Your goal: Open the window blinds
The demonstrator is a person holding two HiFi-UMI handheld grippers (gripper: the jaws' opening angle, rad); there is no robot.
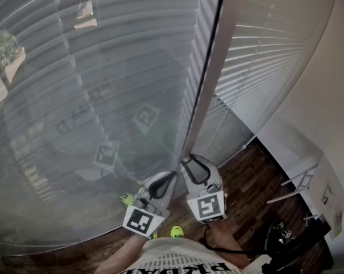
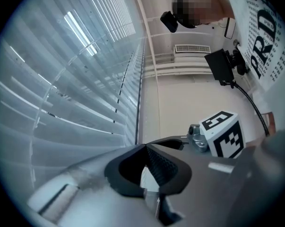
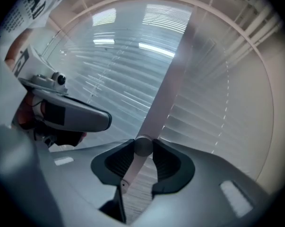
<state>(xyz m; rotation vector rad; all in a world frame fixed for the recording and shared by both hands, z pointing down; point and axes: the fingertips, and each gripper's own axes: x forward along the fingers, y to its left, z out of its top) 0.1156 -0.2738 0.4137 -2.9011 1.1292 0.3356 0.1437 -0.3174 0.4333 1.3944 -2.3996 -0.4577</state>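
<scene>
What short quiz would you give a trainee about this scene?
1. True or false: the blinds have vertical slats.
2. Which tongs grip the wand?
3. The floor is: A carpet, B dark wood, C tile.
Key: 1 false; 2 the right tongs; 3 B.

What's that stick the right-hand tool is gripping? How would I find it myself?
Find the pale post between the two window blinds. Low by it hangs a thin pale wand, clamped in the right tool. Unlike the flat horizontal slats around it, it is a single slim rod crossing them.
</scene>
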